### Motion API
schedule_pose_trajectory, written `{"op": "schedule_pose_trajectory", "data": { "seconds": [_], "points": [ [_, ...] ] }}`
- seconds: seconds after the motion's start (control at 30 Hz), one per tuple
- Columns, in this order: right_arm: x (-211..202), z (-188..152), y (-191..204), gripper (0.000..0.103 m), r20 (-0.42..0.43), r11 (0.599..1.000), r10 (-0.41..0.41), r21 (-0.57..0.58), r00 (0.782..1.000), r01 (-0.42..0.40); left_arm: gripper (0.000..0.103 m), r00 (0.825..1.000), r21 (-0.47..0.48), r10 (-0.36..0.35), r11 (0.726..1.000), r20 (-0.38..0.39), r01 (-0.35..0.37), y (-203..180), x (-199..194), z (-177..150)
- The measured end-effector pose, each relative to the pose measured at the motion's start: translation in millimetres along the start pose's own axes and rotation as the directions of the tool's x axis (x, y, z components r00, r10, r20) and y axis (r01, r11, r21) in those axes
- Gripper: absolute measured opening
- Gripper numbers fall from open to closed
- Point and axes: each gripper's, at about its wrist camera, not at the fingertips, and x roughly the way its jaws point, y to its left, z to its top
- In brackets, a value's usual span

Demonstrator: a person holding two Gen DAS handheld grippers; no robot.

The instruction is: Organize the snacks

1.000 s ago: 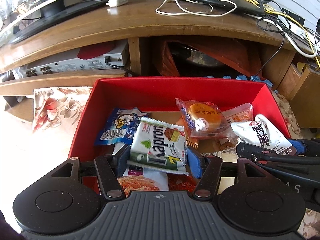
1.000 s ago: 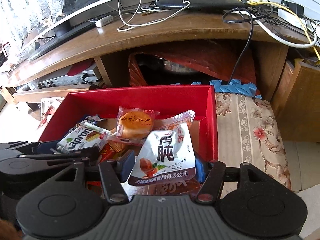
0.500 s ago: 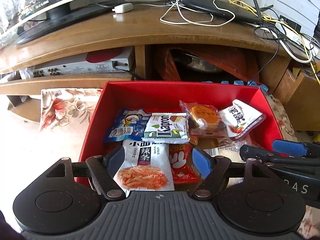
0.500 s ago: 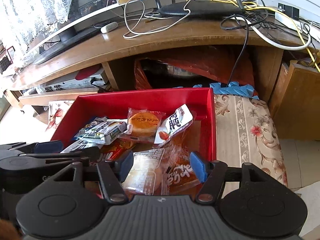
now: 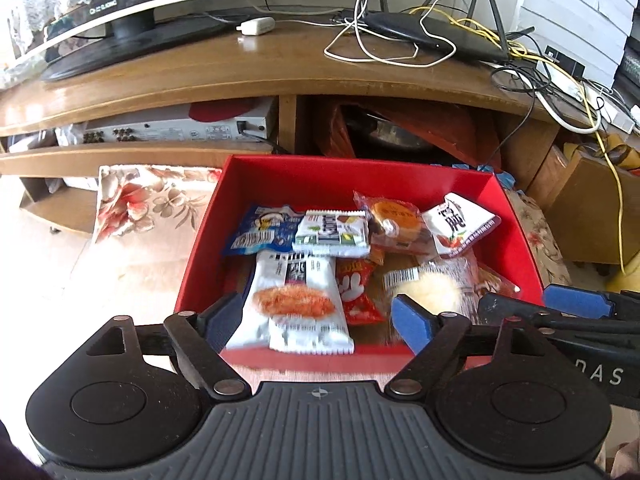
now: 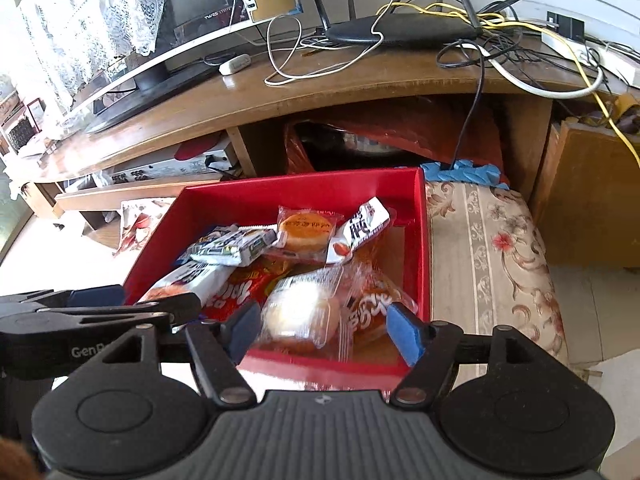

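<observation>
A red box [image 5: 352,182] [image 6: 304,194] sits on a floral cushion and holds several snack packets. Among them are a green-and-white wafer pack [image 5: 332,234] [image 6: 234,246], a white packet with red print [image 5: 460,222] [image 6: 358,230], an orange cake [image 5: 396,220] [image 6: 306,232], a white noodle-snack bag [image 5: 294,300] and a pale bun in clear wrap [image 6: 302,314]. My left gripper [image 5: 318,320] hangs over the box's near edge, jaws opening, holding nothing. Beside it my right gripper [image 6: 320,332] is also opening, its pads apart from the bun below.
A wooden TV stand [image 5: 260,76] runs behind the box, bearing a screen base [image 5: 120,40], a black router [image 5: 436,36] and tangled cables [image 6: 520,56]. A silver player [image 5: 176,128] sits on its shelf. A floral cushion [image 6: 492,264] lies to the right, a wooden box [image 6: 592,200] beyond it.
Both grippers let go of their packets, the wafer pack and the white red-print packet, which now lie in the box. Both have drawn back and up, jaws wider.
</observation>
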Motion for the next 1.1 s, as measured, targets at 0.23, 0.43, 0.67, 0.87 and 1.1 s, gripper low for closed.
{"op": "schedule_pose_trajectory", "data": {
  "seconds": [0.23,0.43,0.67,0.87,1.1],
  "points": [
    [-12,-19,-1,0.070,-0.021,1.000,0.000,0.010,1.000,0.000,0.096,1.000,0.012,0.016,1.000,-0.003,-0.015,-1,-10,-24],
    [-22,-34,-3,0.070,-0.032,1.000,-0.001,0.026,1.000,0.001,0.103,0.999,0.013,0.037,0.999,-0.004,-0.037,0,-18,-38],
    [-30,-49,-3,0.070,-0.047,0.999,-0.008,0.034,0.999,0.010,0.103,0.997,-0.002,0.072,0.997,-0.014,-0.072,6,-24,-53],
    [-40,-59,-2,0.070,-0.045,0.999,-0.003,0.041,0.999,0.005,0.103,0.995,0.011,0.097,0.995,-0.022,-0.097,8,-33,-65],
    [-53,-71,0,0.071,-0.036,0.999,0.011,0.045,0.999,-0.010,0.103,0.998,0.018,0.056,0.998,0.004,-0.056,8,-49,-79]
  ]
}}
